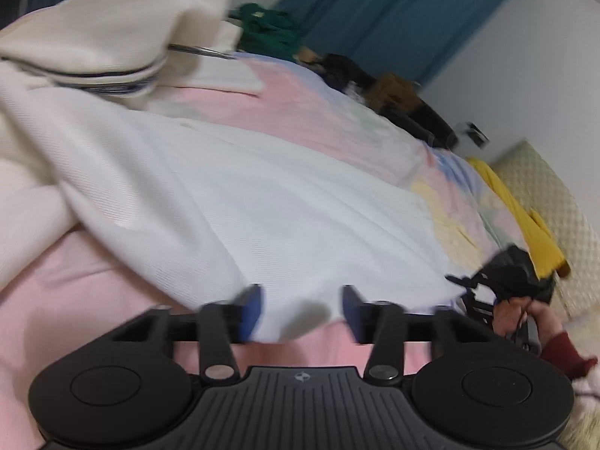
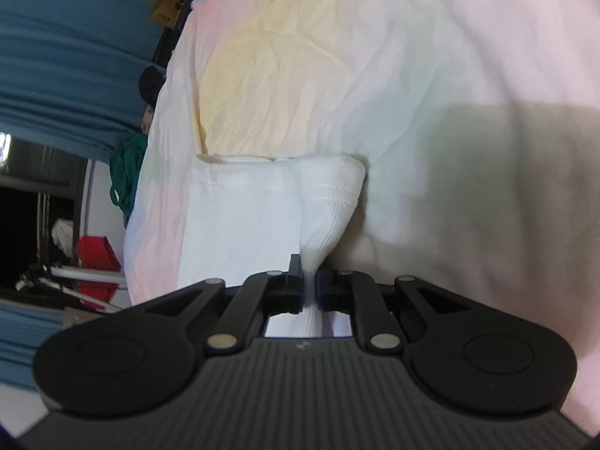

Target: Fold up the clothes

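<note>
A white garment lies spread on a pastel bedsheet. My left gripper is open, its blue pads just over the garment's near edge, holding nothing. My right gripper is shut on a ribbed white part of the garment and holds it lifted off the sheet. The right gripper also shows in the left wrist view at the garment's far right corner, held by a hand in a dark red sleeve.
A cream garment with dark stripes is heaped at the back left. Green clothing, dark and brown items and a yellow garment lie along the bed's far edge. Blue curtains hang behind.
</note>
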A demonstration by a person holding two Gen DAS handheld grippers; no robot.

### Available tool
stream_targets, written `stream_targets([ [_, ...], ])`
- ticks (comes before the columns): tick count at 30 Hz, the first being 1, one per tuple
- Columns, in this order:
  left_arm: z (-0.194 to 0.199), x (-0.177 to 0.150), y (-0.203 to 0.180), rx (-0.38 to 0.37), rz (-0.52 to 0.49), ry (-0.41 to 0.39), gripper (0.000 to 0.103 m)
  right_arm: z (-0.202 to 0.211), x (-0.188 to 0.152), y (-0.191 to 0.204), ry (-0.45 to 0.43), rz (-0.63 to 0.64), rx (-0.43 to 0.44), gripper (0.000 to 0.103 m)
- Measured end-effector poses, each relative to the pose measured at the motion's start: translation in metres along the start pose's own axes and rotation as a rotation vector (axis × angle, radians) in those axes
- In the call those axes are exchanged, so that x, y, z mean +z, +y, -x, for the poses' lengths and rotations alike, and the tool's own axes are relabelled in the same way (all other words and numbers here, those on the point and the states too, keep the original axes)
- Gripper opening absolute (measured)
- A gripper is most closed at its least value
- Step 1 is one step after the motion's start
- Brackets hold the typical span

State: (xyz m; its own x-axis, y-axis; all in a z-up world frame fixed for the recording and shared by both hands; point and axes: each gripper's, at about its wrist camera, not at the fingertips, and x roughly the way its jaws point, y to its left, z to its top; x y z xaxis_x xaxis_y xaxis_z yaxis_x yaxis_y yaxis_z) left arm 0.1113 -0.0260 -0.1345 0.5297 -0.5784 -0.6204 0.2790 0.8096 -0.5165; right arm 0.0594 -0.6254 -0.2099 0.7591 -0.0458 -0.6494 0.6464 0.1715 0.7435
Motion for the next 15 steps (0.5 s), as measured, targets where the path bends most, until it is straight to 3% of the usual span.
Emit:
stream_targets([
  [3,0.014,0.003,0.016,0.036,0.112,-0.022,0.079,-0.001,-0.001,0.005,0.002,0.025,0.012,0.01],
  [4,0.019,0.004,0.023,0.048,0.162,-0.027,0.081,-0.001,-0.001,0.005,0.002,0.029,0.017,0.01],
  [6,0.028,0.004,0.038,0.072,0.267,-0.032,0.083,0.001,-0.001,0.007,-0.003,0.03,0.029,0.01],
  [10,0.048,-0.011,0.086,0.063,0.576,-0.042,0.085,0.006,-0.001,0.008,-0.009,0.034,0.045,0.01],
  [15,0.074,-0.029,0.132,0.136,0.86,-0.131,0.085,0.016,0.0,0.018,-0.093,0.09,0.057,0.009],
])
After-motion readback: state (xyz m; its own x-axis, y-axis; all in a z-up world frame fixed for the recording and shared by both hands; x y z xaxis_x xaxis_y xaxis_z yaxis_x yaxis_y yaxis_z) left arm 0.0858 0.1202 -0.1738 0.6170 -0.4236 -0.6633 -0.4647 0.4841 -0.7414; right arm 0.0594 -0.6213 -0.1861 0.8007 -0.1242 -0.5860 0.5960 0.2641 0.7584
